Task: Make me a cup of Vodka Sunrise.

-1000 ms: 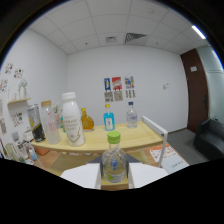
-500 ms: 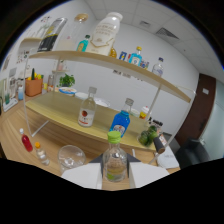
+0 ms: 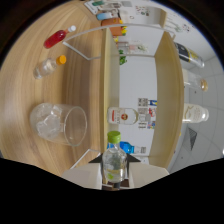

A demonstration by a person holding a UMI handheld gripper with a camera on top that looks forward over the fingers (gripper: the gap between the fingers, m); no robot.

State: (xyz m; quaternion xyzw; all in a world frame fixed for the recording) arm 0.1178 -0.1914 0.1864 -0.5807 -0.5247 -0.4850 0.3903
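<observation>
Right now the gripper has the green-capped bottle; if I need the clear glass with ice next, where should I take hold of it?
Grip the glass across its side wall near mid-height, coming level from the side facing the gripper. Its wall looks straight and round, so two fingers can span it, and its open mouth stays clear for pouring. The gripper is shut on the green-capped bottle, so set that down first.

- We see our gripper [image 3: 114,172] tipped right over onto its side, so the scene ahead of it lies rotated.
- Its two pale fingers [image 3: 85,172] are closed from both sides on a small clear bottle with a green cap [image 3: 114,161], holding it between them.
</observation>
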